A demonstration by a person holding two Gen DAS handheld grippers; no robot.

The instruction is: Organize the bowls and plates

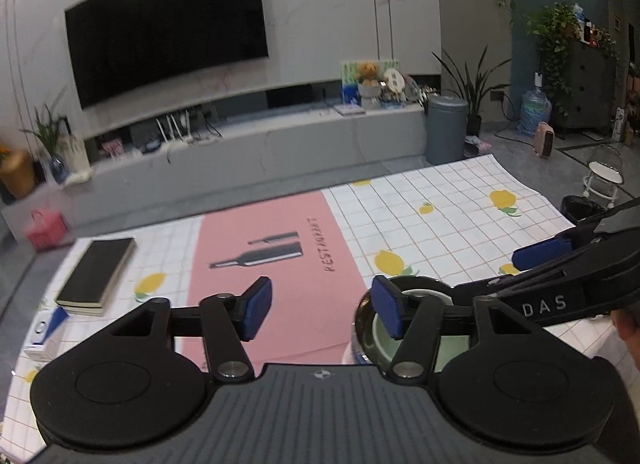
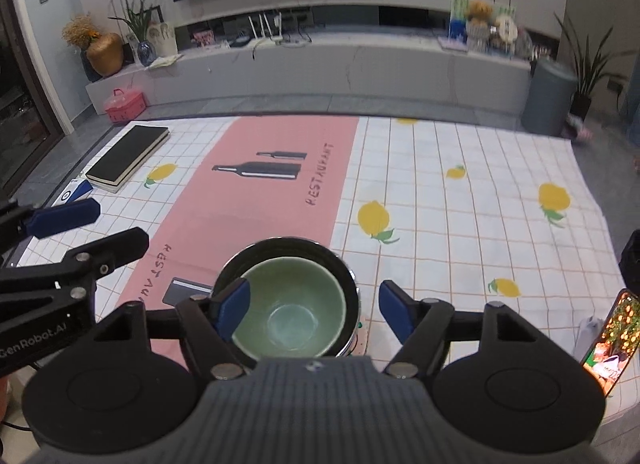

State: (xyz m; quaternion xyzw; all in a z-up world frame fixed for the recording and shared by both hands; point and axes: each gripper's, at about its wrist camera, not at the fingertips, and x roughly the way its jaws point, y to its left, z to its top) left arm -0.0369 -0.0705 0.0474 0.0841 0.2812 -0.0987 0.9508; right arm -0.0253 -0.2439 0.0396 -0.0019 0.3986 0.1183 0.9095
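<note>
A pale green bowl sits tilted inside a larger dark metal bowl on the pink mat. My right gripper is open and hovers just above them, its left fingertip over the green bowl's rim; it grips nothing. In the left wrist view the nested bowls lie under my right finger pad. My left gripper is open and empty, to the left of the bowls. The right gripper's arm enters that view from the right. The left gripper shows at the left of the right wrist view.
A pink mat lies on a checked lemon tablecloth. A black book and a small blue-white box lie at the far left. A lit phone stands at the right edge.
</note>
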